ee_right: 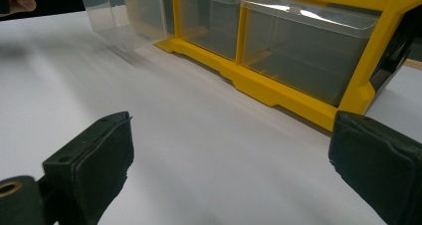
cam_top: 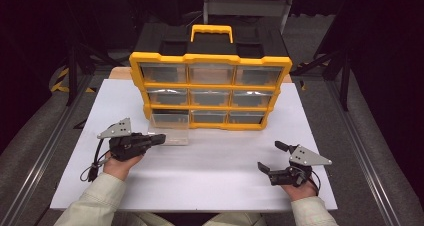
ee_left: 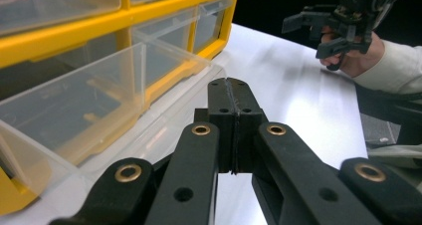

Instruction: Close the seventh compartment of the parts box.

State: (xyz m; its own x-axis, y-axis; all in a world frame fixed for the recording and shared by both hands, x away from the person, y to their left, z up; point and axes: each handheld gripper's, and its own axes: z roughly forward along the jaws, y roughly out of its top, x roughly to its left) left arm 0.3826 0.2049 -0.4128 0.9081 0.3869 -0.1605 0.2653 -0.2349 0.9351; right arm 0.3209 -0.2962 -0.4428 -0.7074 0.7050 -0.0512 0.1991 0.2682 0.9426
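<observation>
A yellow and black organizer (cam_top: 210, 88) with clear drawers stands upright at the back of the white table (cam_top: 200, 176). Its bottom-left clear drawer (cam_top: 170, 127) is pulled out onto the table; it looks empty in the left gripper view (ee_left: 74, 110). My left gripper (cam_top: 159, 138) lies just left of that drawer's front, its tips close to it, jaws shut with nothing between them (ee_left: 231, 85). My right gripper (cam_top: 270, 156) rests at the front right of the table, open and empty, facing the organizer's bottom row (ee_right: 278, 51).
The organizer has a yellow carry handle (cam_top: 212, 32) on top. Black frame legs (cam_top: 72, 71) and metal rails (cam_top: 35, 151) flank the table. A broad stretch of white table lies between the two hands.
</observation>
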